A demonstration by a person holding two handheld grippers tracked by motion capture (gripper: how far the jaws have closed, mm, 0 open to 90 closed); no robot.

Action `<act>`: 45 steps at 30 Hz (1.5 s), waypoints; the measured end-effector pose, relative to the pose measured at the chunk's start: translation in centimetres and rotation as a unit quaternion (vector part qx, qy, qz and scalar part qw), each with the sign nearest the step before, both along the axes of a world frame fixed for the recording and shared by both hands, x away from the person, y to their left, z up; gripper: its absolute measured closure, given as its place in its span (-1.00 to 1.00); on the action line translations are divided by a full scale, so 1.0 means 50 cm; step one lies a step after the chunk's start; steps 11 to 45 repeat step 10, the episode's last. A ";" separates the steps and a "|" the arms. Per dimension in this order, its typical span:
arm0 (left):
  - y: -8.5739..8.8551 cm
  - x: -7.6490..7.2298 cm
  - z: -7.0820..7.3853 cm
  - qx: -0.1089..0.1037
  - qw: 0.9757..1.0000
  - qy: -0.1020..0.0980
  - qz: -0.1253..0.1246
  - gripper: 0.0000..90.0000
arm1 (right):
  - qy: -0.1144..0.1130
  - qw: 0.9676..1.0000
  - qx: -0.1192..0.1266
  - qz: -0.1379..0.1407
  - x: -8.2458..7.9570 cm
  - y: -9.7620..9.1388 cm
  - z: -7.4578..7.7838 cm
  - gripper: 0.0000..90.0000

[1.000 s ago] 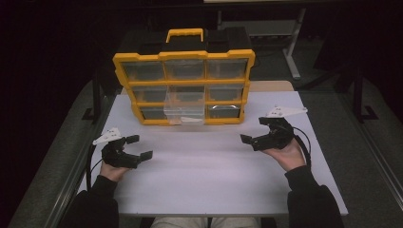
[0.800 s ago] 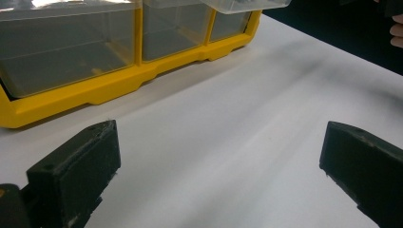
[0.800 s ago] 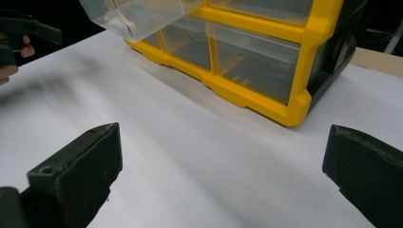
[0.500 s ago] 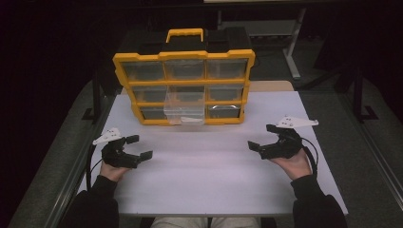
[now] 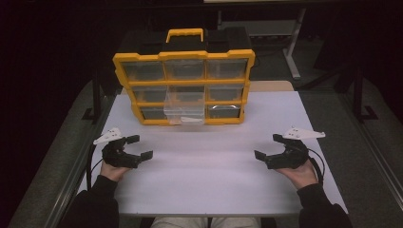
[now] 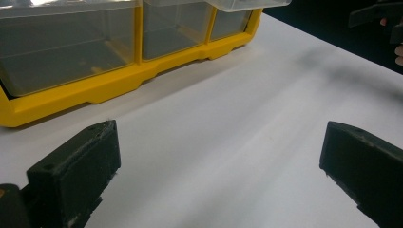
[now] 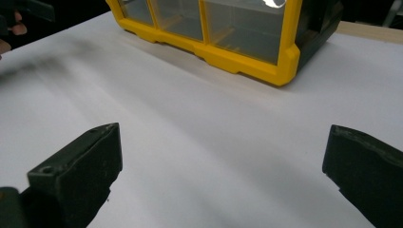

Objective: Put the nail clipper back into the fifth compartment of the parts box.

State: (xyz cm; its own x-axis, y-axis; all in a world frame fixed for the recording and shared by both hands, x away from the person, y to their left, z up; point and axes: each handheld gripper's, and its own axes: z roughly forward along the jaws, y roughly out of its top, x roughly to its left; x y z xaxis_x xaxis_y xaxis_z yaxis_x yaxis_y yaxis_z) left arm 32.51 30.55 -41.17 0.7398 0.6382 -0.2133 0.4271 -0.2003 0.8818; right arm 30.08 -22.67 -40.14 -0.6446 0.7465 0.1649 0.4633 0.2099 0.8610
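Observation:
A yellow organiser case (image 5: 183, 84) with clear drawers stands upright at the back of the white table (image 5: 204, 166). One clear drawer (image 5: 184, 110) in its lower middle sticks out toward me. My left gripper (image 5: 140, 147) rests open on the table's left side, short of the case. Held by the other hand, my right gripper (image 5: 267, 147) sits open at the right side. In the left gripper view the jaws (image 6: 221, 142) stand wide apart over bare table, with the case (image 6: 114, 85) ahead. The right gripper view shows the same wide gap (image 7: 223, 142) and the case's corner (image 7: 285, 61).
A black and yellow handle (image 5: 185, 34) tops the case. Dark floor and a metal stand (image 5: 292, 52) lie beyond the table. Table edges run close to both hands. The other gripper (image 6: 375, 14) appears far off in the left gripper view.
My right gripper has drawn back from the case, toward the person and slightly to the right. The left gripper has stayed where it was.

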 end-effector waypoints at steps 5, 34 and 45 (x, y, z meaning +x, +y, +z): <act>0.000 0.000 0.000 0.001 1.000 0.001 0.000 -1.00 | 0.001 1.000 -0.003 -0.004 -0.013 -0.006 -0.013 -1.00; -0.001 0.001 -0.001 0.004 1.000 0.001 -0.001 -1.00 | 0.004 1.000 -0.008 -0.005 -0.016 -0.007 -0.022 -1.00; -0.001 0.001 -0.001 0.004 1.000 0.001 -0.001 -1.00 | 0.004 1.000 -0.008 -0.005 -0.016 -0.007 -0.022 -1.00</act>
